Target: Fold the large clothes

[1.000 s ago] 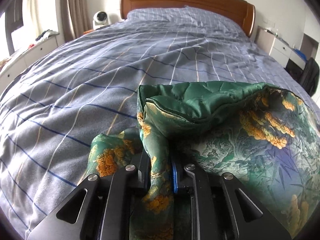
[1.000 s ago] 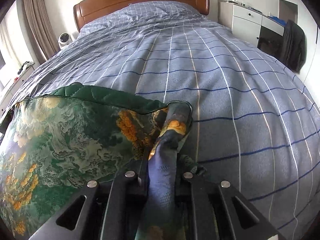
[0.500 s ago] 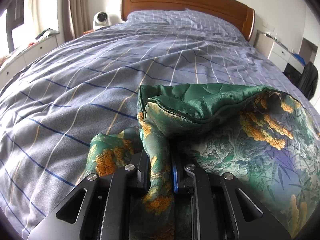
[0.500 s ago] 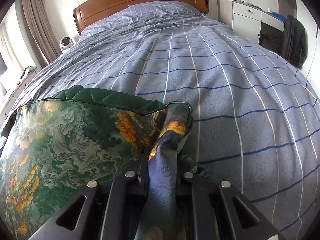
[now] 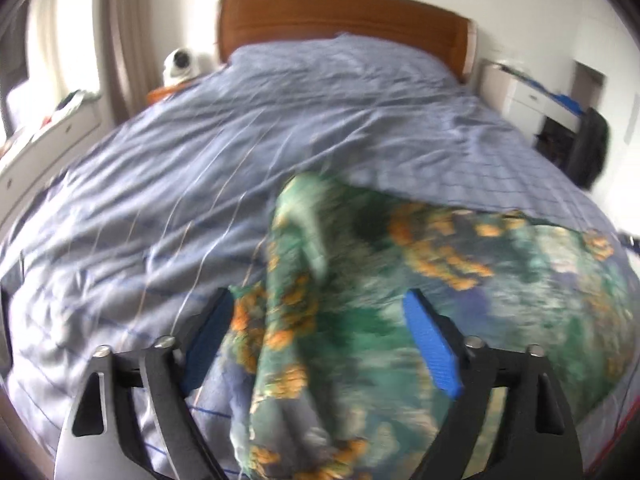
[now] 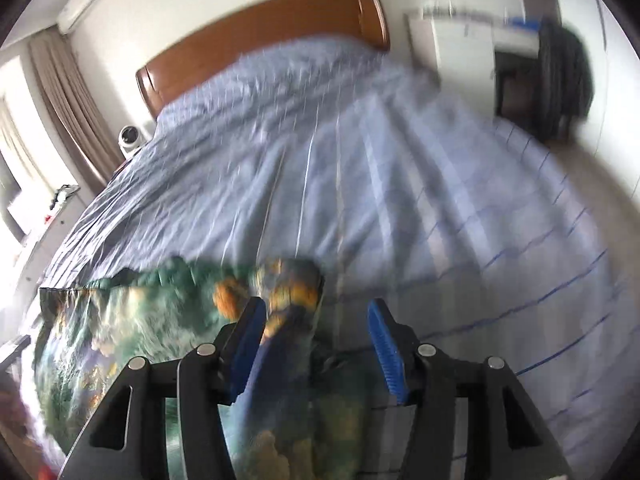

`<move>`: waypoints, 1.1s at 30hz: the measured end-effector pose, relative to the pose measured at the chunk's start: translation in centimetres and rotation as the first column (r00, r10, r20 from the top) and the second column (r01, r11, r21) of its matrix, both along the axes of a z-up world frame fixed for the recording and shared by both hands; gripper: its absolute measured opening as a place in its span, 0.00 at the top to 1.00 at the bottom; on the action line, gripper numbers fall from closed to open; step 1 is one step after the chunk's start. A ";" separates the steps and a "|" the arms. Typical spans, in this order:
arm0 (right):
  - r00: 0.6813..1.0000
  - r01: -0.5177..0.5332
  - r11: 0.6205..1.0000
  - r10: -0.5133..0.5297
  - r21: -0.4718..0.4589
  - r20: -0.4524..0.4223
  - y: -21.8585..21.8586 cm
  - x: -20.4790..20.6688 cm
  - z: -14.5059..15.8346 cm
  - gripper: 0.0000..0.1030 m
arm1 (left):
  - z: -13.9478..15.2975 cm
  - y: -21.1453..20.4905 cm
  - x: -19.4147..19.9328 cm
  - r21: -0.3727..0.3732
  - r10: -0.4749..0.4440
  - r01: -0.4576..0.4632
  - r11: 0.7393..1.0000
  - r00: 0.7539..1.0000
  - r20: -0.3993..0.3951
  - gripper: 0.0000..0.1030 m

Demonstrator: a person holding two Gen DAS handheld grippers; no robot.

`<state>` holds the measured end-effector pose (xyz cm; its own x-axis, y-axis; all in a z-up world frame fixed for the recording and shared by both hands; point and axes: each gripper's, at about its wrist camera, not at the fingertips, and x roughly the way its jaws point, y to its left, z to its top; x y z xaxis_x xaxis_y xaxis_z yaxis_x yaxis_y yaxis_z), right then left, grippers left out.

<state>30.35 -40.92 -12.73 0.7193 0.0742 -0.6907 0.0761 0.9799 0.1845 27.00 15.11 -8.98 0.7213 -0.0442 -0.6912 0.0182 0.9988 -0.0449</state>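
Observation:
A green quilted garment point(image 5: 460, 280) with orange and white print lies on the bed near its foot. My left gripper point(image 5: 320, 308) is open, its blue pads wide apart on either side of a bunched fold of the garment. The garment also shows in the right wrist view point(image 6: 132, 332), spreading to the left. My right gripper point(image 6: 316, 312) is open too, with a bunched corner of the cloth lying loose between the pads, close to the left pad. Both views are blurred by motion.
The bed has a blue-grey checked cover point(image 5: 240, 152) and a wooden headboard point(image 5: 340, 16). A white camera point(image 5: 180, 64) sits on the left nightstand. White drawers point(image 6: 460, 48) and a dark chair point(image 6: 564, 80) stand to the right of the bed.
Both grippers were shut on the garment's corners; now both have opened and let the cloth go. Both cameras have moved and tilted, blurring the views.

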 end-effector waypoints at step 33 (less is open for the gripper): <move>0.983 -0.179 0.971 0.185 0.159 -0.021 6.2 2.0 -9.2 0.47 | -10.6 0.6 14.7 -0.152 0.089 -0.119 0.981 0.977 -0.193 0.01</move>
